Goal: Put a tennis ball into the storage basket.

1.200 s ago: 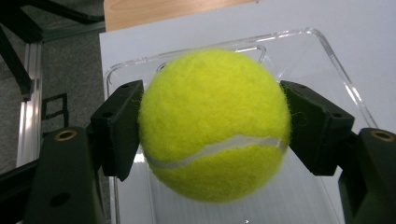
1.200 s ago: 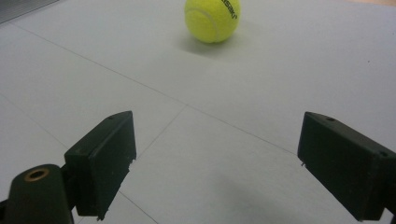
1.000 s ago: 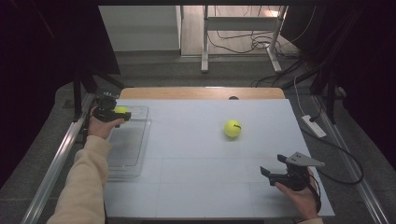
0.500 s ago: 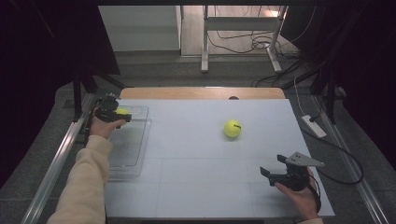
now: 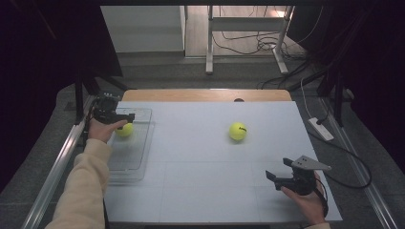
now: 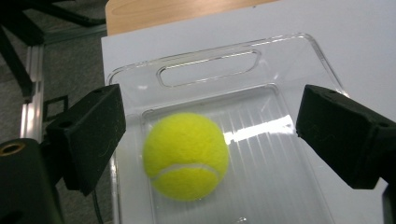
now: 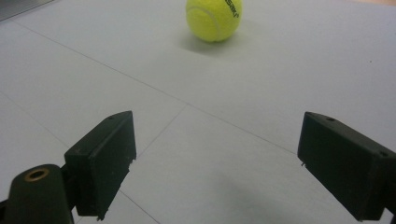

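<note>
Left claw (image 6: 210, 140) stands with its 2 black jaws wide apart, having just been opening, and the tennis ball (image 6: 186, 156) sits between them untouched by either pad. That ball lies inside the clear plastic tray (image 6: 289, 60), resting on its ribbed floor toward the end with the slot handle (the ribs catch a bright streak of light). From above, the left claw (image 5: 125, 116) hovers over the far end of the tray (image 5: 138, 162), which lies at the left edge of the bench (image 5: 200, 143), with the ball (image 5: 124, 129) just below it.

Out from there, a second tennis ball (image 5: 238, 131) rests on the open bench, well apart from the tray; it is fuzzy, yellow-green, with a white seam and dark lettering (image 7: 214, 18). Near the front right corner the right claw (image 5: 276, 177) is held low over the surface, jaws also spread with nothing between them (image 7: 215, 168).

Bench top is a pale grey-white sheet crossed by thin lines, with a strip of bare wood (image 5: 205, 95) along its far edge. Beyond it the room is dim: a grey floor, cables (image 5: 258, 45), and the legs of a metal frame (image 5: 209, 43).
</note>
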Tool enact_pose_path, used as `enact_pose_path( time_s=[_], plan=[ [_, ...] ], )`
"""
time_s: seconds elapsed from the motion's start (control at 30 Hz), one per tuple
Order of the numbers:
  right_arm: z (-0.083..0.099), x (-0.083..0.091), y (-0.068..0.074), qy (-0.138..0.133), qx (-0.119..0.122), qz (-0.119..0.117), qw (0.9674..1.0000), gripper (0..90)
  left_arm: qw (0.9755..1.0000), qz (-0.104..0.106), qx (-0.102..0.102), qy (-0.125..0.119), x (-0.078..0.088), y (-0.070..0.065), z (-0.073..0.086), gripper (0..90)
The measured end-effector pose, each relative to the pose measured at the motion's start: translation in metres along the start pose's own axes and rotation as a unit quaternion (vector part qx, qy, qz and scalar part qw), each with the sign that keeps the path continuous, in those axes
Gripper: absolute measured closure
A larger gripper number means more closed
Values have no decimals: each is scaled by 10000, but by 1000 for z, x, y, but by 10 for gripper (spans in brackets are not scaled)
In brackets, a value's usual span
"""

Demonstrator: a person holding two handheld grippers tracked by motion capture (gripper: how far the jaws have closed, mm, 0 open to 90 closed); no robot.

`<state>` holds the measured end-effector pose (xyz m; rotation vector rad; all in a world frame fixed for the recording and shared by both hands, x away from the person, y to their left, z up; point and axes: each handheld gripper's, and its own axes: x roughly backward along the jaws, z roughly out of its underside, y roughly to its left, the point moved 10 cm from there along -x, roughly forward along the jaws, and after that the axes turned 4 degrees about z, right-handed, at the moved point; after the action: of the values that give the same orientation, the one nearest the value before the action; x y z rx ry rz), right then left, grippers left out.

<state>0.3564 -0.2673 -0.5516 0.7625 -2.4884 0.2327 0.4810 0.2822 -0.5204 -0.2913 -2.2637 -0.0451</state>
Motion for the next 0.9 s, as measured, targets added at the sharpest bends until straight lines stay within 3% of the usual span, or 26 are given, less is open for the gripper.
enact_pose_path(
  time_s=[0.47,0.7,0.87,0.9],
  plan=[
    [1,-1,0,17,-8,-12,10000,115,9970,658,-186,-376,24,-23,-1,84],
    [0,-4,-1,20,-35,-20,10000,115,9931,938,-349,-615,36,-42,-3,81],
    [1,-5,-2,48,-8,-5,10000,115,9870,1322,-461,-786,44,-62,-5,80],
    [1,-5,-2,48,-8,-5,10000,115,9870,1322,-461,-786,44,-62,-5,81]
  ],
)
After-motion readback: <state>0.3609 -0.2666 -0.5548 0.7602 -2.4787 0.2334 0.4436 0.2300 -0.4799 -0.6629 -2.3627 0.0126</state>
